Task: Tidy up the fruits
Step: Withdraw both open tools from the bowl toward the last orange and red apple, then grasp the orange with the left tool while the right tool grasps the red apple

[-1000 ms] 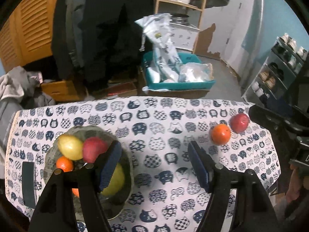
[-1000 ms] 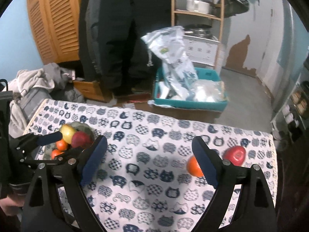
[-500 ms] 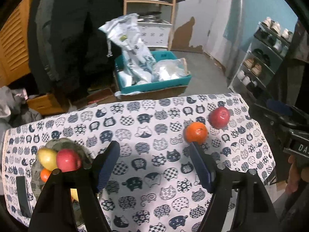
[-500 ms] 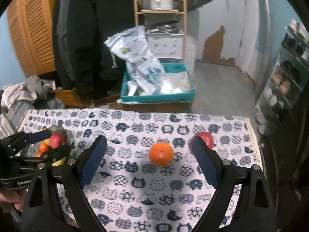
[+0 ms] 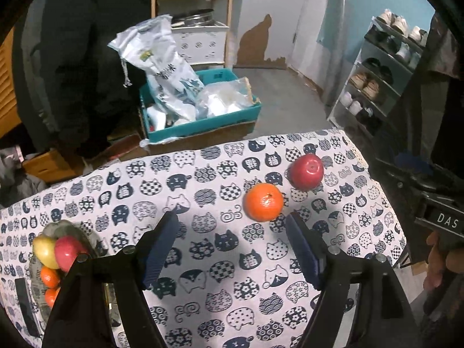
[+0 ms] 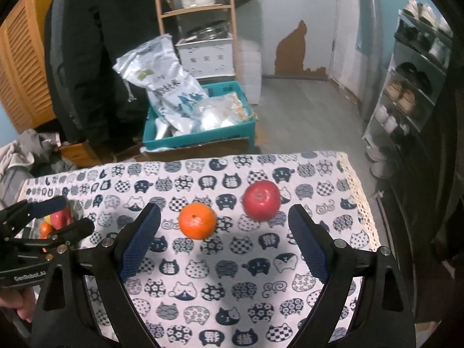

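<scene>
**Orange and apple loose on the desk**

While its jaws are opening with nothing between them, the left tool (image 5: 232,249) hangs over the cat-print desk (image 5: 203,261). The right tool (image 6: 223,240) is released, also empty. An orange (image 6: 197,220) and an apple (image 6: 261,204) lie apart at the far right; a bowl (image 5: 72,232) of fruit sits left. Legible writing: "GenRobot" on the left tool, "DAS" on the right.

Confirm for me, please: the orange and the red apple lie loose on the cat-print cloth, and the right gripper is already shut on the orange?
Not quite. In the right wrist view the right gripper is open and empty; the orange lies beyond its fingers, untouched. The red apple and orange do lie loose on the cat-print cloth.
</scene>
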Demonstrator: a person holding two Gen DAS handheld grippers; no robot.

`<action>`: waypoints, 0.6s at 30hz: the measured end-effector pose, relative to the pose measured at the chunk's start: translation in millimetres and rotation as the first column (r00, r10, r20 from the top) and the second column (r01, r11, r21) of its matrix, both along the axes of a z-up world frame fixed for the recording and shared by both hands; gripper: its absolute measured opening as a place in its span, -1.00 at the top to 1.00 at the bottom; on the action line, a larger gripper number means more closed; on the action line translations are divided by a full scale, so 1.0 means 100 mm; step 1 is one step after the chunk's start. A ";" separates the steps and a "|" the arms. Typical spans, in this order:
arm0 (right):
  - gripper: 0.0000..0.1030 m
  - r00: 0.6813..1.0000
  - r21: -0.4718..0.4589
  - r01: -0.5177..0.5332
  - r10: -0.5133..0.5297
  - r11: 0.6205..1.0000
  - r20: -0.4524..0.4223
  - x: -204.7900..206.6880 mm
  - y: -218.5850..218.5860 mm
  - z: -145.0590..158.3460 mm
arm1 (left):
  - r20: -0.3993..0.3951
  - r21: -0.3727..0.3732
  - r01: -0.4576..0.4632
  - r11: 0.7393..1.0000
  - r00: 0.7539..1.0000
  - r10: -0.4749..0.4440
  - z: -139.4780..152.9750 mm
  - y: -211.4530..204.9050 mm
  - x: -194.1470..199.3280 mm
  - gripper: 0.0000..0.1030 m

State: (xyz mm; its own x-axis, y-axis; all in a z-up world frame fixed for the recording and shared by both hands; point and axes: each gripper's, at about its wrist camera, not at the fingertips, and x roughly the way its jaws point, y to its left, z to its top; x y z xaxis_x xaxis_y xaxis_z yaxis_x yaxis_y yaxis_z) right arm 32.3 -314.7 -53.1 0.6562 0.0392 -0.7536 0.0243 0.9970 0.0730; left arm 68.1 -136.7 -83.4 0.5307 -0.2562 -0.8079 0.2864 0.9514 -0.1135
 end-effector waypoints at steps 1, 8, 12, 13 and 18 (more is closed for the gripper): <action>-0.72 1.000 0.001 0.004 -0.004 1.000 -0.002 0.01 -0.02 -0.01 | -0.003 0.003 0.004 1.000 1.000 -0.004 -0.02 -0.03 0.01 -0.51; -0.72 0.999 0.000 0.021 -0.021 1.000 -0.040 0.07 -0.18 -0.12 | -0.028 0.024 0.031 0.999 0.999 -0.030 -0.14 -0.23 0.14 -0.52; -0.72 0.998 -0.002 0.019 -0.019 1.000 -0.065 0.16 -0.24 -0.17 | -0.058 0.020 0.033 0.999 0.998 -0.032 -0.25 -0.33 0.27 -0.55; -0.72 0.997 -0.006 0.017 -0.018 1.000 -0.069 0.19 -0.26 -0.18 | -0.064 0.017 0.034 0.999 0.997 -0.033 -0.28 -0.35 0.29 -0.55; -0.72 0.995 0.001 0.009 -0.009 1.000 -0.095 0.39 -0.35 -0.18 | -0.089 0.020 0.044 0.999 0.995 -0.042 -0.39 -0.47 0.48 -0.55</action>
State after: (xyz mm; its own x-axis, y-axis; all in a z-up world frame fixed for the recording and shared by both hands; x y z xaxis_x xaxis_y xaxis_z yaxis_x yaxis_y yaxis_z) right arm 71.2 -349.5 -71.1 0.5823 0.0350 -0.8122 0.0399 0.9966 0.0716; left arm 116.4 -184.1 -122.1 0.4459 -0.2594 -0.8566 0.3173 0.9407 -0.1197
